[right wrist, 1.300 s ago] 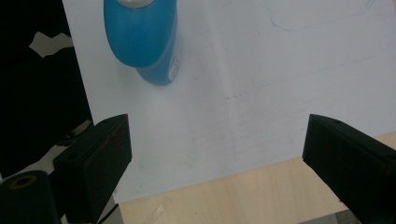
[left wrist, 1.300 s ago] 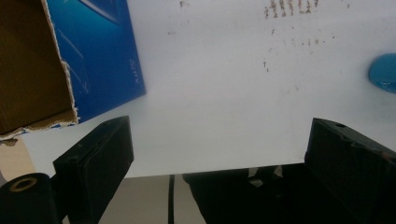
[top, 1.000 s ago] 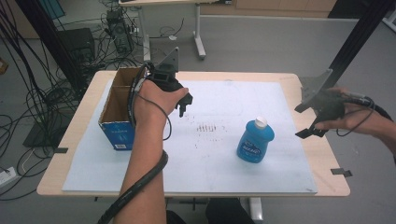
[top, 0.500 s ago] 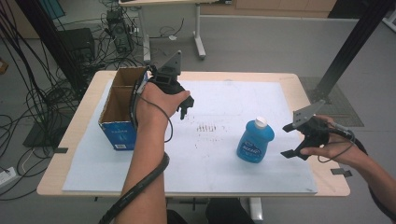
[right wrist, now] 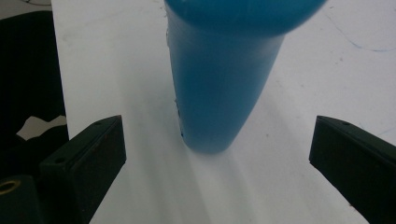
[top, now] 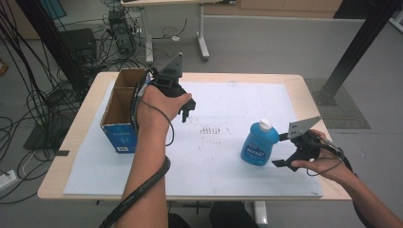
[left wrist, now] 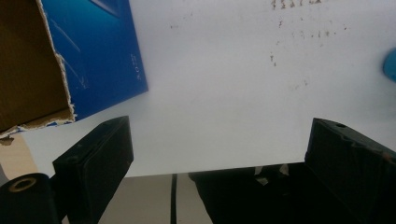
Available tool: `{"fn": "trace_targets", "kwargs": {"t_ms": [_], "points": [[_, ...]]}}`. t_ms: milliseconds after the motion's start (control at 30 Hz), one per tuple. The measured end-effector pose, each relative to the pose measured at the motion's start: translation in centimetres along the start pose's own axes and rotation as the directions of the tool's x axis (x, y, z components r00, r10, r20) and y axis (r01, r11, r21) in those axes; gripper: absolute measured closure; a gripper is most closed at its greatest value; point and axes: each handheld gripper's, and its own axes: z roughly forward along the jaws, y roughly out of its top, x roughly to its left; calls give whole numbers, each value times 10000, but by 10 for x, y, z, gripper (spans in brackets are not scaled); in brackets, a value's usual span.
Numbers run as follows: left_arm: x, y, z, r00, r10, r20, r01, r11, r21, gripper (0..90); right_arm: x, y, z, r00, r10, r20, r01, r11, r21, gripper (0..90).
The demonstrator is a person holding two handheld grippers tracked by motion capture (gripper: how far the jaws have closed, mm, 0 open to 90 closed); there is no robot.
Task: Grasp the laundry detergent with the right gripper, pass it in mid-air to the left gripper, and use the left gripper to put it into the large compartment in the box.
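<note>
I had the bottle (top: pixel 259 143) as my landmark: a blue bottle with a white cap, standing upright on the white sheet (top: pixel 228 161) that covered the table (top: pixel 294 80), toward the sheet's right half.

My right gripper (top: pixel 284 150) sat just to the right of the bottle, low over the sheet, with its jaws spread wide and pointed at the bottle's side. In the right gripper view the bottle (right wrist: pixel 223 88) stood between the two jaws but ahead of them, and neither jaw touched it; there was bare sheet on both sides of its base. The claw was released and held nothing.

My left gripper (top: pixel 186 110) hung well to the left of the bottle and farther back on the table, above the sheet. Its jaws were also apart, with only the white sheet (left wrist: pixel 224 93) between them in the left gripper view, so that claw was released and empty too.

The box (top: pixel 119 111), an open cardboard one with blue printed sides, stood farther left of the bottle, at the sheet's left edge, just beside my left hand (top: pixel 154 107). A patch of small dark marks (top: pixel 211 129) lay on the sheet between the bottle and the box.
</note>
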Motion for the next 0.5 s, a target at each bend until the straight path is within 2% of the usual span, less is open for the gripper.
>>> {"fn": "trace_targets", "kwargs": {"t_ms": [267,500], "points": [[-1,0,3,10000,-16,-2,16,10000,38,80,6,-1,16,9989,277,390,-242,9959,-867,32],[0,0,5,10000,1,-51,0,10000,85,80,8,-2,24,9975,361,608,-284,9920,-1231,29]]}}
